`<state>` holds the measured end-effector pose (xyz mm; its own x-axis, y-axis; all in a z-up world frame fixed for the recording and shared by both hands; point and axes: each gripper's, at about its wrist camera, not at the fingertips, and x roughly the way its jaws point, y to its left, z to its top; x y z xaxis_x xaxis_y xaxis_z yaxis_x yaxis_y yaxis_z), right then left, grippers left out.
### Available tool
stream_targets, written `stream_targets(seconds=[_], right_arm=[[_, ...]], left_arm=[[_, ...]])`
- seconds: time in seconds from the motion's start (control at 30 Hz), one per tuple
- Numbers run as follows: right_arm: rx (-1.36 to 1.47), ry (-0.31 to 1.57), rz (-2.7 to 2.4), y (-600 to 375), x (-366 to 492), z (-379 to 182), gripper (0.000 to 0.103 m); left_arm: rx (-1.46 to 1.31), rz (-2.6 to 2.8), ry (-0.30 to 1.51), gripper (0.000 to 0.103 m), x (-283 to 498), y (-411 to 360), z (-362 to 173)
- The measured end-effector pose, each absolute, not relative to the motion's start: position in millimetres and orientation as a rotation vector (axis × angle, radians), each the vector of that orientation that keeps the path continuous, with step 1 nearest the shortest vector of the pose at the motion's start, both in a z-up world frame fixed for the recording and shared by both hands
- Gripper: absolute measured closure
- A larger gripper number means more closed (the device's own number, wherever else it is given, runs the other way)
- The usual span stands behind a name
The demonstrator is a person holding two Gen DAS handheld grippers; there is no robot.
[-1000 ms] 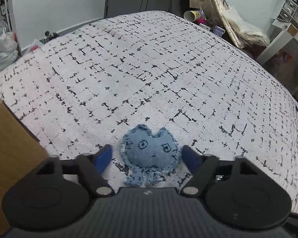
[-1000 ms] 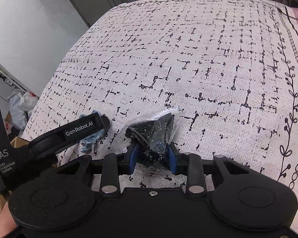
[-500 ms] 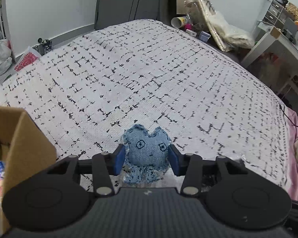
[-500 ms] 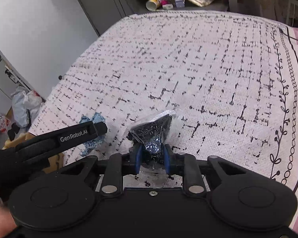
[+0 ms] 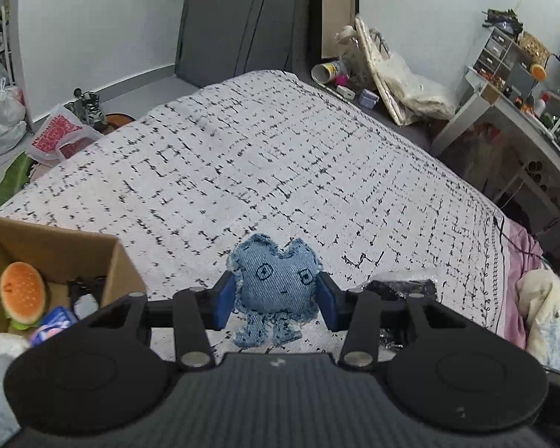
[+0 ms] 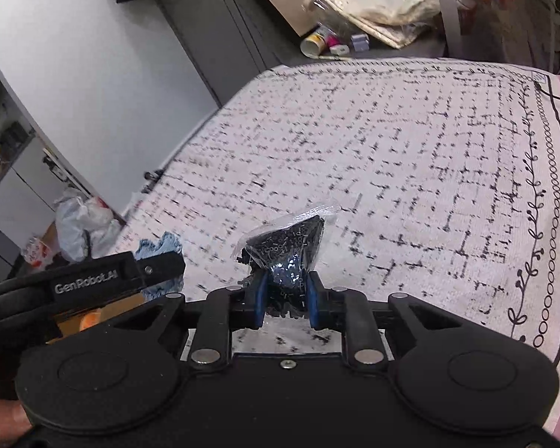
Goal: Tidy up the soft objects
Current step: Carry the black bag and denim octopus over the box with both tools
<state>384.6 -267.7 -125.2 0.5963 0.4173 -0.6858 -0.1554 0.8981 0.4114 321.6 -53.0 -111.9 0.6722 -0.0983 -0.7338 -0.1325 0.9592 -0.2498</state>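
On the bed (image 5: 280, 171) with its black-flecked white cover, the left gripper (image 5: 276, 300) is clamped on a denim plush (image 5: 276, 283); the right gripper (image 6: 285, 298) pinches a plastic-wrapped dark bundle (image 6: 287, 250); the cardboard box (image 5: 115, 261) already holds a burger plush (image 5: 22, 293), so both held items remain to be boxed.

Black left gripper (image 5: 276, 298) and right gripper (image 6: 285, 296), blue pads (image 5: 224, 298).

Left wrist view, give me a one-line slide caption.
Left gripper clamps a blue denim plush toy above the patterned bedspread, beside an open cardboard box.
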Motion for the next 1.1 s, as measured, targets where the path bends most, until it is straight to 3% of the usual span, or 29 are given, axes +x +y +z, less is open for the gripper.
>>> stream_targets(seconds=[0.57,1.1], right_arm=[[0.36,0.77,0.493,-241,358,-86,0.082],[0.222,0.734,0.646,-169,331,-60,0.082]], left_arm=[[-0.345,0.121,0.784,0.058,270,15,-51],[-0.419,0.197,0.789,0.058,229,89,-46]])
